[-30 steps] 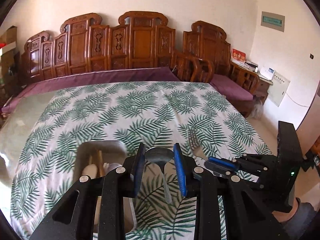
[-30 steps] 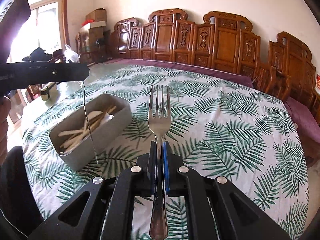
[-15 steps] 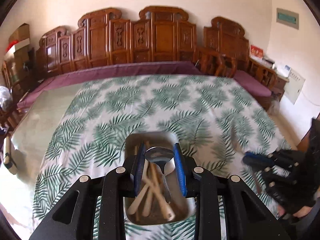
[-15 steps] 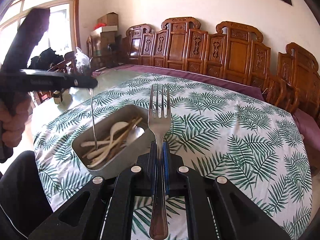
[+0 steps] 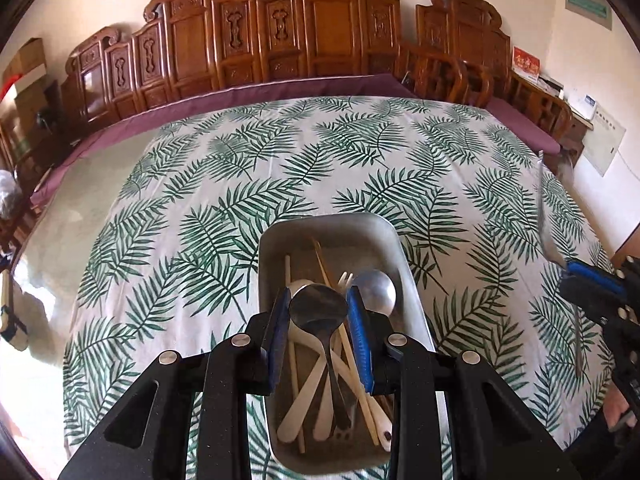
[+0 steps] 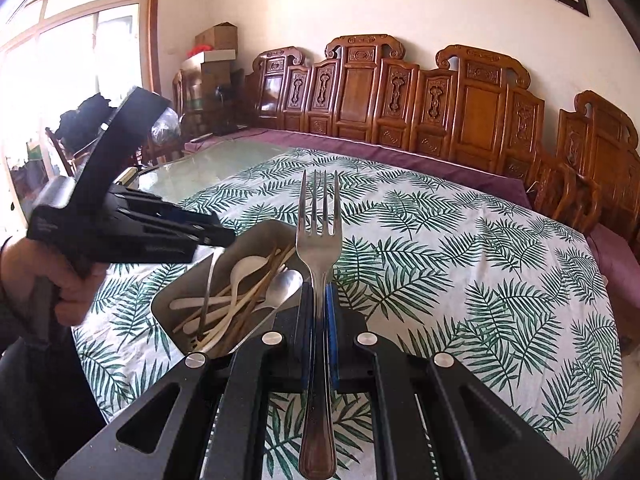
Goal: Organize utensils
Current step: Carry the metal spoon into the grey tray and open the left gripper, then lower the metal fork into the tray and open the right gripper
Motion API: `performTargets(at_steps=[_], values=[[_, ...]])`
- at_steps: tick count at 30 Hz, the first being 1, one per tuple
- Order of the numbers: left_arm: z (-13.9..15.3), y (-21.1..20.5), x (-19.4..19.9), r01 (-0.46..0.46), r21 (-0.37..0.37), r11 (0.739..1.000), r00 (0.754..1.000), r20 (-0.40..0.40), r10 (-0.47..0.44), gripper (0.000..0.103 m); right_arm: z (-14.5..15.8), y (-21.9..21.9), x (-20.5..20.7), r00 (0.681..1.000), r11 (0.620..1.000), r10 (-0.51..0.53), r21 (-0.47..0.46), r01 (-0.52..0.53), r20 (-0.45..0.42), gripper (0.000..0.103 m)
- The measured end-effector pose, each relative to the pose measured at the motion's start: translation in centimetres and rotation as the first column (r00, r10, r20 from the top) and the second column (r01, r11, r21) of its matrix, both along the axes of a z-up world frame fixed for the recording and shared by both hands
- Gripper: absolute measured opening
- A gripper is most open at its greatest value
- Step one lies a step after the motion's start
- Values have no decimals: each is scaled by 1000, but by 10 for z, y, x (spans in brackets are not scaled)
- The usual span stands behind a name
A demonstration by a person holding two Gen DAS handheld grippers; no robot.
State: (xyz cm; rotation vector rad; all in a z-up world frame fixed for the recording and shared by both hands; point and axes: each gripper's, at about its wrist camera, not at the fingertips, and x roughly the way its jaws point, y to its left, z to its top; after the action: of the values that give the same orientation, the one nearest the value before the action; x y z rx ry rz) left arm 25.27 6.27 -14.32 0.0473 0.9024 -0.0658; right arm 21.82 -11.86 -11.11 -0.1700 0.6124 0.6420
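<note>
My left gripper [image 5: 319, 322] is shut on a metal spoon [image 5: 320, 309] by its bowl. The handle hangs down into the grey metal tray [image 5: 280, 240]. The tray holds several white plastic spoons, wooden chopsticks and another metal spoon [image 5: 375, 289]. My right gripper [image 6: 318, 316] is shut on a metal fork [image 6: 318, 236], tines pointing forward, just right of the tray [image 6: 168, 300]. In the right wrist view the left gripper [image 6: 218, 238] hangs over the tray with the spoon handle [image 6: 208, 292] dangling. In the left wrist view the right gripper [image 5: 576, 276] is at the right edge with the fork [image 5: 544, 216].
The table wears a palm-leaf cloth [image 5: 320, 152]; bare glass [image 5: 52, 216] shows at its left. Carved wooden chairs [image 5: 320, 24] and a purple bench line the far side. A person's hand [image 6: 60, 280] holds the left gripper.
My left gripper carried the spoon leftward from the cloth to over the tray, and its handle now dips inside. My right gripper lifted the fork and moved closer to the tray.
</note>
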Motion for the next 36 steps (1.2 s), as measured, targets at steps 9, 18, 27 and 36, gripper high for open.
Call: performTargets(at_steps=[9, 18, 27, 36], values=[[-17, 9, 11, -8, -60, 998, 1000, -14, 8, 29, -1, 24, 7, 1000, 1000, -7, 2, 7, -29, 8], [-15, 32, -7, -36, -78, 996, 999, 28, 38, 39, -8, 52, 19, 998, 1000, -4, -1, 4, -61, 8], [-10, 54, -7, -78, -70, 994, 995, 54, 82, 43, -13, 78, 34, 995, 1000, -6, 28, 9, -98, 8], [-6, 78, -10, -129, -73, 989, 989, 62, 134, 53, -24, 103, 45, 990, 999, 3, 45, 3, -144, 8]])
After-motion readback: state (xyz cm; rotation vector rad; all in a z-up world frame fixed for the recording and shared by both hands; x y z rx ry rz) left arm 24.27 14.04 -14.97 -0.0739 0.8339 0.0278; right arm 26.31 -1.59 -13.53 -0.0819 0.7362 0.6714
